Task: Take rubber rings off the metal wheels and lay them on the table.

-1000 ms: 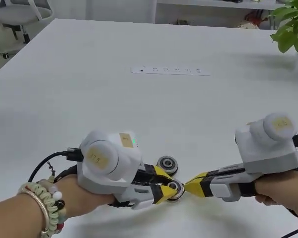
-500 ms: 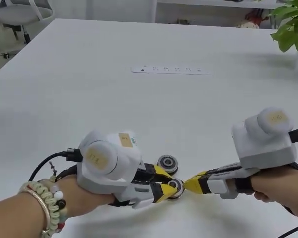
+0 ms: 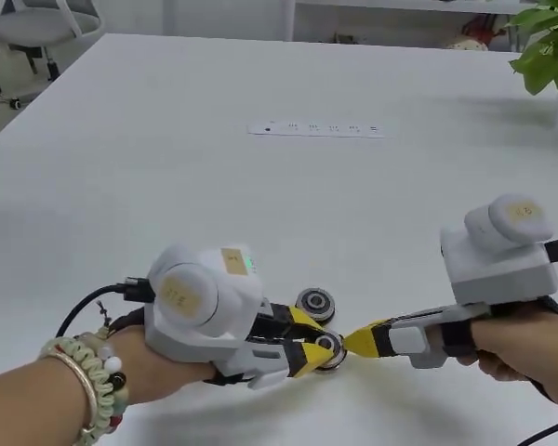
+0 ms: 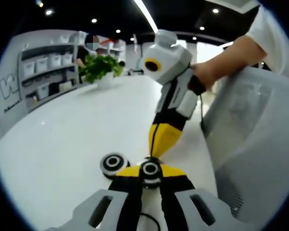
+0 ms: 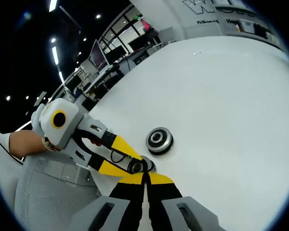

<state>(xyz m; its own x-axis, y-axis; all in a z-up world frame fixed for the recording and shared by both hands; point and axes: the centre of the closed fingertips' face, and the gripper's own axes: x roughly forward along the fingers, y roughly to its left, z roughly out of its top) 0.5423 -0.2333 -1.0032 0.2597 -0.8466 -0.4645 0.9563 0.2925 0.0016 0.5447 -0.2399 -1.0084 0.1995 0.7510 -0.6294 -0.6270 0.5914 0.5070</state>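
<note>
Left gripper (image 4: 151, 173): clamped on one metal wheel (image 4: 150, 168), close to the counter (image 3: 260, 204).
Right gripper (image 5: 145, 176): jaws pressed together, tips against that wheel's rim. Whether they pinch its ring cannot be told.
Second wheel (image 5: 159, 140): flat on the counter just beside, rubber ring (image 5: 169, 143) on.
Progress, as judged: first removal under way, no ring laid down, both wheels left to strip.

The wheel (image 3: 330, 345) is half covered by the yellow tips of the left gripper (image 3: 318, 348) clamping it, so its rim cannot be made out. Whether the right gripper (image 3: 348, 345), tips together against that wheel, pinches anything is too small to tell. Far beyond the wheel, the plant (image 3: 549, 51) is cut off by the edge.
</note>
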